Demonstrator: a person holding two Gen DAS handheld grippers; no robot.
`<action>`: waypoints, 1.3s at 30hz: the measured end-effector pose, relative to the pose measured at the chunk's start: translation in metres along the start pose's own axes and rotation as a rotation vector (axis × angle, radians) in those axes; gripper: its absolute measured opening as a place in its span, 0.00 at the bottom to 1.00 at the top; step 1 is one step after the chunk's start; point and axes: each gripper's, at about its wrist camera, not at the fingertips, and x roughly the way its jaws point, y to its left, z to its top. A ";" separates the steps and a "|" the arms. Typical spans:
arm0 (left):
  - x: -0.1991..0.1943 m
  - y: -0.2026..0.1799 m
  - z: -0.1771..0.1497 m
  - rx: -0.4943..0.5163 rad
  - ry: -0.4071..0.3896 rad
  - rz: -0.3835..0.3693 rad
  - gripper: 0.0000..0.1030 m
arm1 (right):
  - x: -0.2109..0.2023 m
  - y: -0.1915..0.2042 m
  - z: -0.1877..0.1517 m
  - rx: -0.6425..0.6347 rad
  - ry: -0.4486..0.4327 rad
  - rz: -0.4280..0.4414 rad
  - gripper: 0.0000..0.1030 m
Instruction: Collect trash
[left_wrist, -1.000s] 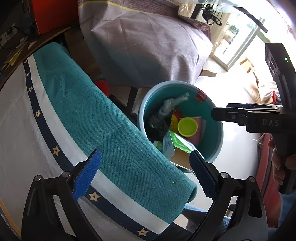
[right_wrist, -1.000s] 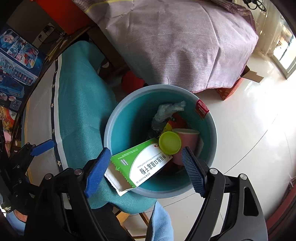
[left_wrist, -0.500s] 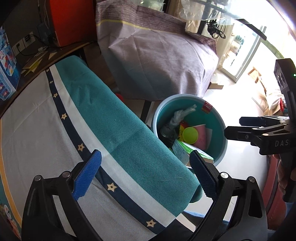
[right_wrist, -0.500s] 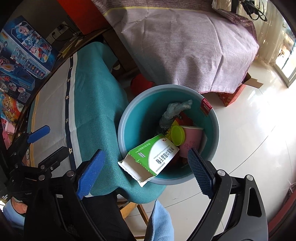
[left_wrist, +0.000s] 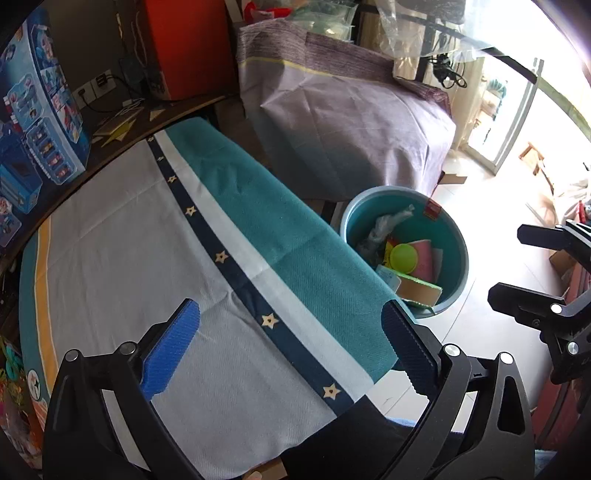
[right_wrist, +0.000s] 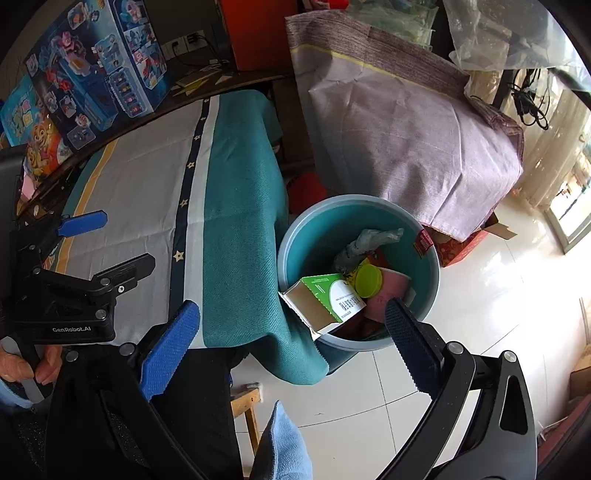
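A teal bin (right_wrist: 424, 258) stands on the floor beside the table; it also shows in the left wrist view (left_wrist: 458, 254). In it lie a green-and-white carton (right_wrist: 325, 299), a yellow-green lid (right_wrist: 367, 281), a pink paper cup (right_wrist: 391, 291) and a crumpled grey wrapper (right_wrist: 365, 243). My left gripper (left_wrist: 291, 343) is open and empty above the tablecloth (left_wrist: 147, 258). My right gripper (right_wrist: 291, 343) is open and empty, above and in front of the bin. Each gripper shows at the edge of the other's view.
The table carries a white-and-teal cloth with a navy star band (right_wrist: 184, 206). Toy boxes (right_wrist: 96, 74) stand at its far side. A large object under a purple cover (right_wrist: 406, 129) stands behind the bin. White tiled floor (right_wrist: 498, 295) lies to the right.
Both grippers have pulled up and back from the bin. The bin now looks smaller and more of the tabletop shows. The carton stays in the bin.
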 end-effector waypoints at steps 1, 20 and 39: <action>-0.002 0.002 -0.005 -0.008 0.002 0.009 0.96 | -0.002 0.004 -0.004 -0.006 -0.006 0.001 0.93; -0.035 0.017 -0.049 -0.066 -0.014 0.059 0.96 | -0.017 0.023 -0.042 0.005 -0.036 -0.007 0.93; -0.015 0.022 -0.047 -0.078 0.022 0.058 0.96 | 0.005 0.021 -0.039 0.025 0.002 0.007 0.93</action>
